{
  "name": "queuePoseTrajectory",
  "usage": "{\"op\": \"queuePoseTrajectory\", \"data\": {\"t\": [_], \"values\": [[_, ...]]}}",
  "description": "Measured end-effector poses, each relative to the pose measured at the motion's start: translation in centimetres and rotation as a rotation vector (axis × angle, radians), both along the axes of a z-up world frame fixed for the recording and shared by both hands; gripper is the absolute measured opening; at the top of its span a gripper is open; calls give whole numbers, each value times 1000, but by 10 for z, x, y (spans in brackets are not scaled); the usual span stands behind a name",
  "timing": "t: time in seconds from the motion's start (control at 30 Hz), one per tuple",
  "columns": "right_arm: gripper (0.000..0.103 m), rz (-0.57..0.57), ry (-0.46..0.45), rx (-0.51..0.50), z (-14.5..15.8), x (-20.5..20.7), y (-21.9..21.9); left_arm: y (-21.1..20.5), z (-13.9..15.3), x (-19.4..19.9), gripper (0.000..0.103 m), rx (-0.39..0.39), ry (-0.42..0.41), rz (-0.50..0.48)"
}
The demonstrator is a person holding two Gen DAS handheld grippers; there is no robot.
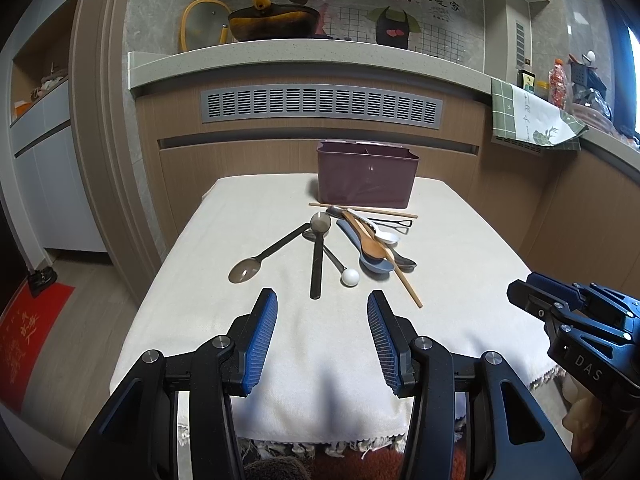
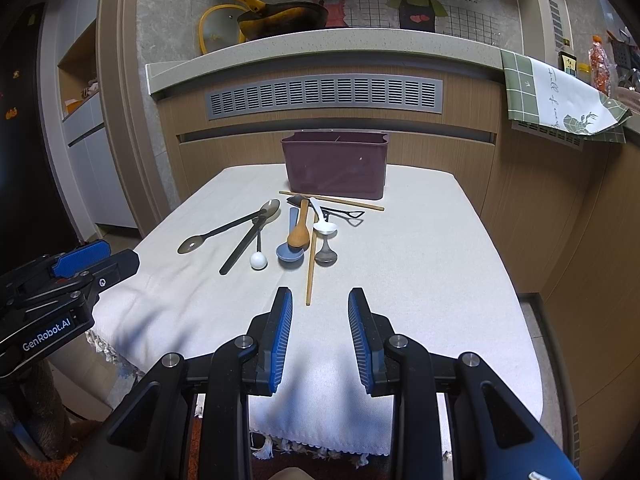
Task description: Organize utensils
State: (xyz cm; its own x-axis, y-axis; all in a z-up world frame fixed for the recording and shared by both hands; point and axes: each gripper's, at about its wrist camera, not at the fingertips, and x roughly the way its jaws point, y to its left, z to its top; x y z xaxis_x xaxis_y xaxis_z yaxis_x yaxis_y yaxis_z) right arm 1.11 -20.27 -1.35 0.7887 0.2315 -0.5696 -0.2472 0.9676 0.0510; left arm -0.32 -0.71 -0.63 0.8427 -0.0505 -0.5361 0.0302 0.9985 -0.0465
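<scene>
The left gripper (image 1: 322, 300) hangs over the near part of the table with its 2 blue-padded fingers (image 1: 264, 328) spread wide and nothing between them. The right gripper (image 2: 320, 300) sits beside it, jaws parted a bit less, also empty, touching nothing. Its side reads "DAS" in the left view; the left one's body reads "GenRobot.AI" in the right view.

On the wall behind, a cartoon sticker of 2 cooks carries Chinese characters I cannot read clearly.

The utensils lie in a loose heap on the white tablecloth (image 2: 420, 280), in front of a dark purple bin (image 2: 335, 168) at the far edge. There are 2 long dark spoons (image 2: 224, 232) crossing at their ends, a small scoop with a white ball end (image 2: 258, 260), a blue-grey spoon (image 2: 289, 254) under a wooden spoon (image 2: 299, 232), a white soup spoon (image 2: 325, 226), a grey metal spoon (image 2: 326, 254), and 2 chopsticks (image 2: 310, 272), 1 lying just before the bin.
</scene>
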Motion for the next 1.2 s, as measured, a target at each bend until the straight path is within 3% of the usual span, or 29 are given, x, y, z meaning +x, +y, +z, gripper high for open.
{"op": "queuePoseTrajectory", "data": {"t": [0.53, 0.77, 0.87, 1.07, 1.2], "values": [[28, 10, 5, -1, -1, 2, 1, 3, -5, 4, 48, -19, 23, -15], [28, 142, -88, -93, 7, 24, 21, 45, -3, 34, 48, -60, 26, 42], [28, 236, -52, -104, 2, 44, 38, 62, -7, 46, 48, -63, 32, 57], [26, 365, 130, -61, -29, 105, 78, 97, -24, 79, 48, -97, 59, 103], [26, 360, 230, -45, -53, 135, 104, 121, -36, 102, 48, -148, 85, 136]]}}
